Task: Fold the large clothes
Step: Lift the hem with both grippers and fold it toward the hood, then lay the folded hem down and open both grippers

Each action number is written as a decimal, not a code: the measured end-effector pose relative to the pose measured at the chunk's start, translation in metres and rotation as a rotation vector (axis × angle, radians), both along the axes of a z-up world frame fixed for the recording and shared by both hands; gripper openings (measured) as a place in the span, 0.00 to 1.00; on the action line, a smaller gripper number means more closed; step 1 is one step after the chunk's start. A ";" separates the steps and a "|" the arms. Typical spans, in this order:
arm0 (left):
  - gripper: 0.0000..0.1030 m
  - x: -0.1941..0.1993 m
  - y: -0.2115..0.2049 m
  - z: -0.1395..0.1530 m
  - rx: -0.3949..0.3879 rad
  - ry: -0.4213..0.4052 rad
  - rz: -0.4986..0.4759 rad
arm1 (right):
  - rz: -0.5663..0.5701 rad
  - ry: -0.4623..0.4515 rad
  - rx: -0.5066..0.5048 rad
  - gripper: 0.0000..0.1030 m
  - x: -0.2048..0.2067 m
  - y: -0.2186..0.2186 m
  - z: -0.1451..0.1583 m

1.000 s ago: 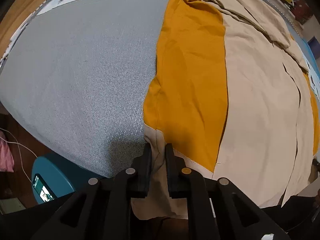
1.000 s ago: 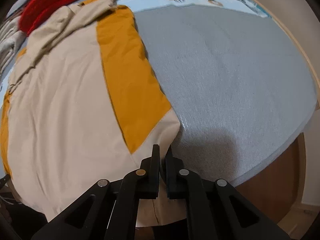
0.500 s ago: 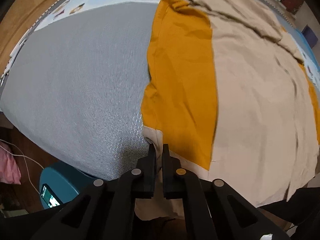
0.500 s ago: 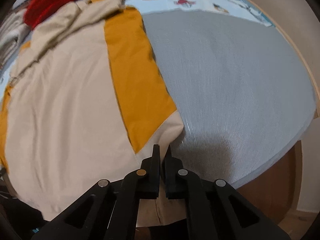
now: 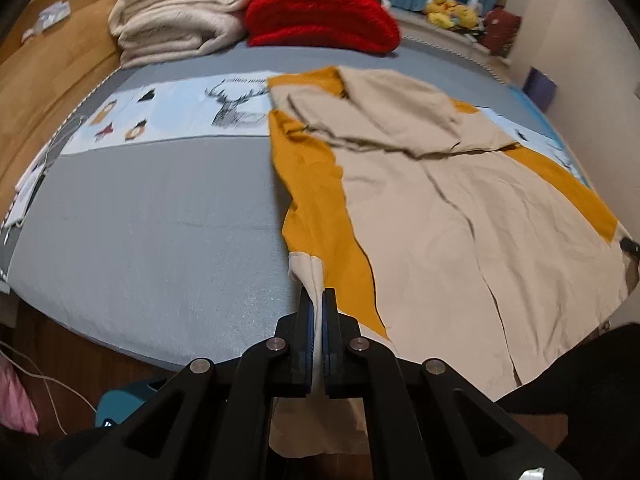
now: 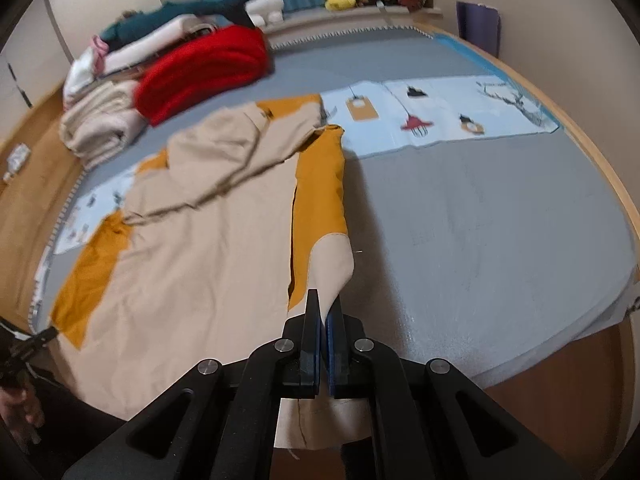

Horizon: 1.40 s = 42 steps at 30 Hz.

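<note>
While jacket (image 5: 460,216) spreads ahead | left tongs (image 5: 318,300), right tongs (image 6: 324,304) each grasp its hem

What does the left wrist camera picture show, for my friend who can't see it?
The left gripper pinches the near hem of a beige and mustard jacket spread on a grey bed. Folded blankets, one red, sit at the far end.

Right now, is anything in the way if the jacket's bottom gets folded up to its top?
Nothing visible is. Both the left gripper and the right gripper pinch the bottom corners of the jacket. Between the hem and its hood end lies only the jacket's own cloth. The red blanket sits farther back on the bed.
</note>
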<state>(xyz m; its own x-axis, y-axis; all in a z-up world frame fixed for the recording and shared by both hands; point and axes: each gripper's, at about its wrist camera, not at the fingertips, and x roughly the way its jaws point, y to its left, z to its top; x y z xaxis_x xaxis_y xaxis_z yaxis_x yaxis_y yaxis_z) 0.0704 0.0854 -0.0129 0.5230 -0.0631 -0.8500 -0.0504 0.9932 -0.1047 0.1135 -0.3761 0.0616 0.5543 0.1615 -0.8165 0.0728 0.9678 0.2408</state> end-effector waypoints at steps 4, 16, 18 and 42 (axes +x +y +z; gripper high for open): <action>0.01 -0.025 0.003 0.012 -0.008 -0.013 -0.028 | 0.021 -0.040 0.012 0.02 -0.029 -0.004 0.028; 0.01 -0.083 0.012 0.040 -0.076 -0.007 -0.003 | -0.001 -0.057 0.083 0.02 -0.120 -0.012 0.057; 0.01 -0.072 0.012 0.047 -0.070 -0.035 0.003 | -0.011 -0.085 0.085 0.02 -0.118 -0.015 0.063; 0.02 0.207 0.066 -0.072 -0.179 0.165 0.195 | -0.160 0.055 -0.045 0.02 0.214 -0.028 -0.084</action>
<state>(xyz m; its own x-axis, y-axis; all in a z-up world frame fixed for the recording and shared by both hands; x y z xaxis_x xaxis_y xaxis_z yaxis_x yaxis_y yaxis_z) 0.2770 0.1511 -0.0852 0.3956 -0.1317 -0.9089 -0.2692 0.9296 -0.2518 0.3273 -0.4042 -0.0224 0.5242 0.0373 -0.8508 0.2383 0.9527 0.1886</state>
